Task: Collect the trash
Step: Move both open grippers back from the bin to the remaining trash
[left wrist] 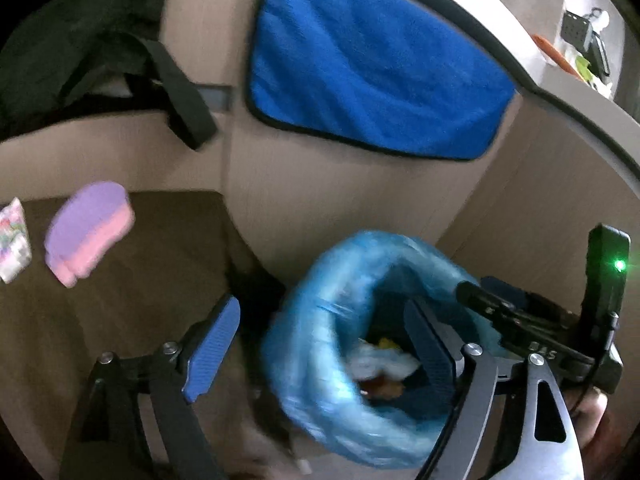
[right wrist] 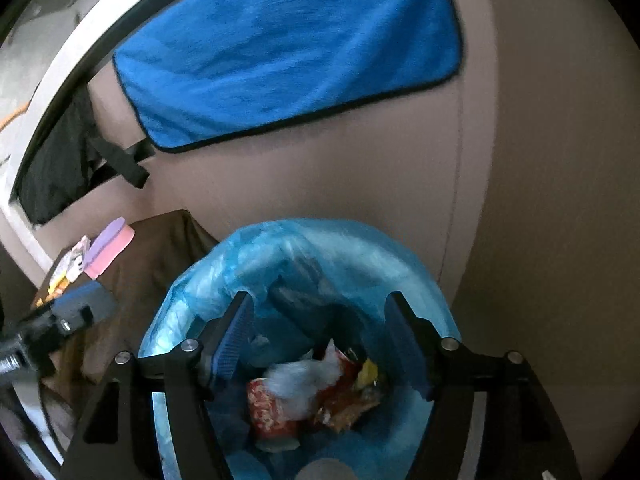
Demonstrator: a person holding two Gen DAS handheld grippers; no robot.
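A bin lined with a blue plastic bag point(right wrist: 360, 256) stands against a beige panel; it also shows in the left wrist view point(left wrist: 320, 288). Crumpled wrappers and white paper point(right wrist: 316, 392) lie inside it. My right gripper point(right wrist: 324, 344) is open and empty right above the bin's mouth. My left gripper point(left wrist: 320, 344) is open and empty, one finger over the bin and the other over the brown surface point(left wrist: 140, 280). A pink and purple sponge point(left wrist: 90, 232) and a small printed packet point(left wrist: 14, 240) lie on that surface to the left.
A blue towel point(left wrist: 372, 64) hangs on the beige panel above the bin. A black bag with straps point(left wrist: 80, 40) hangs at the upper left. The right gripper's body point(left wrist: 560, 320) is close at the left gripper's right side.
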